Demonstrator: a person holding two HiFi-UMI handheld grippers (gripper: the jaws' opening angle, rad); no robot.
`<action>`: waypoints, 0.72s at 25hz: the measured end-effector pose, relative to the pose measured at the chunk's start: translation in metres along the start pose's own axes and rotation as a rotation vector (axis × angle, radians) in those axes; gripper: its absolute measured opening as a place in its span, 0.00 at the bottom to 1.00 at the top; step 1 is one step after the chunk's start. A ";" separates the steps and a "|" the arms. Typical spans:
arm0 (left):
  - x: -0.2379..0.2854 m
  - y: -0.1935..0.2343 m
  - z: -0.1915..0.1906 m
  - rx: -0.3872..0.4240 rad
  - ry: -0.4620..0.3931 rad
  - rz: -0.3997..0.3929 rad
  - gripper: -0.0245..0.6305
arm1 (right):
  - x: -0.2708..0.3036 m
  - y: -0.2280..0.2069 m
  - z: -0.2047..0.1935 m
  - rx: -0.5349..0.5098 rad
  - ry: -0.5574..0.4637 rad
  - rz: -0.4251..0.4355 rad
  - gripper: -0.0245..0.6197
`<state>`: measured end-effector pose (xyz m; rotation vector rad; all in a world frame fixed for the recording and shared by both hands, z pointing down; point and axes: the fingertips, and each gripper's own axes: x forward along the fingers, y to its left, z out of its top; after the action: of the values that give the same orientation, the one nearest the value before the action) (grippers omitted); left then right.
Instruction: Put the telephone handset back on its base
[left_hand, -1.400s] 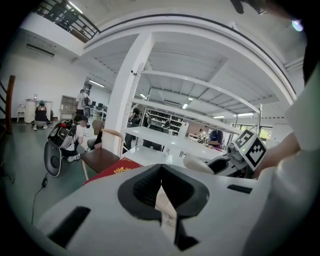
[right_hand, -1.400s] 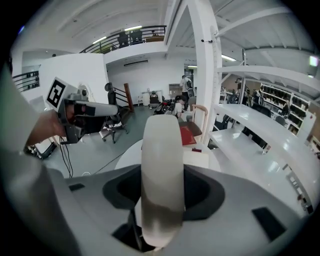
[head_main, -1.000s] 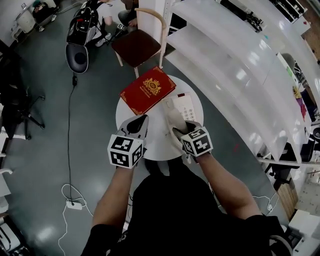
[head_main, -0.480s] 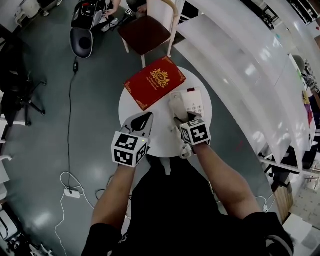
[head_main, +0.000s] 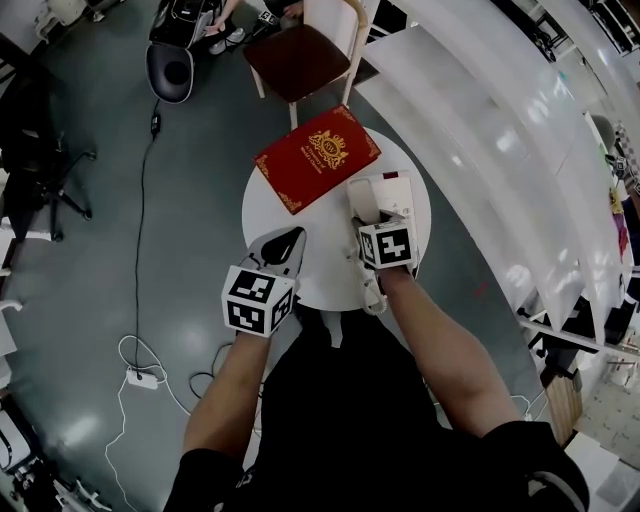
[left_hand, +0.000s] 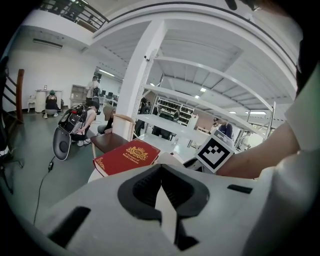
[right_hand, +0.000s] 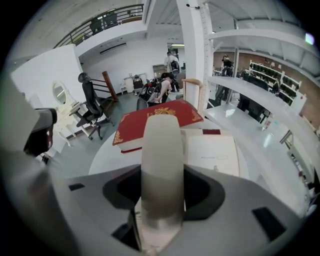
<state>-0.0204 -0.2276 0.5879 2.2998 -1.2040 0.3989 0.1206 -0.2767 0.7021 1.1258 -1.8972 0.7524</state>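
Right gripper (right_hand: 161, 192): fingers (right_hand: 201, 192) clamped on the pale handset (right_hand: 161, 150), one pad on each side of its near end. The handset runs straight out from the fingers, over the left part of the white telephone base (right_hand: 214, 154). Whether it sits down in the cradle cannot be told from either view.

Left gripper (left_hand: 161, 175): fingers (left_hand: 142, 187) together, tips meeting, nothing between them. It is over the near left part of the round white worktop (head_main: 325, 272), well apart from the base.

Red book (head_main: 317, 157) with a gold crest lies on the far left of the worktop, near the base, one corner past the rim. Wooden chair (head_main: 300, 55) stands on the floor behind the worktop.
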 end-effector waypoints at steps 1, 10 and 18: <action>-0.001 0.000 -0.001 -0.002 0.000 0.001 0.05 | 0.001 -0.001 0.000 0.003 0.000 -0.010 0.37; -0.005 -0.004 -0.005 -0.005 0.000 -0.004 0.05 | 0.006 -0.016 -0.010 0.124 0.032 -0.055 0.37; -0.005 -0.011 -0.012 -0.024 0.005 -0.013 0.05 | 0.007 -0.017 -0.013 0.128 0.036 -0.064 0.37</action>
<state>-0.0146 -0.2126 0.5921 2.2834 -1.1848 0.3832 0.1381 -0.2767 0.7166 1.2370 -1.7954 0.8628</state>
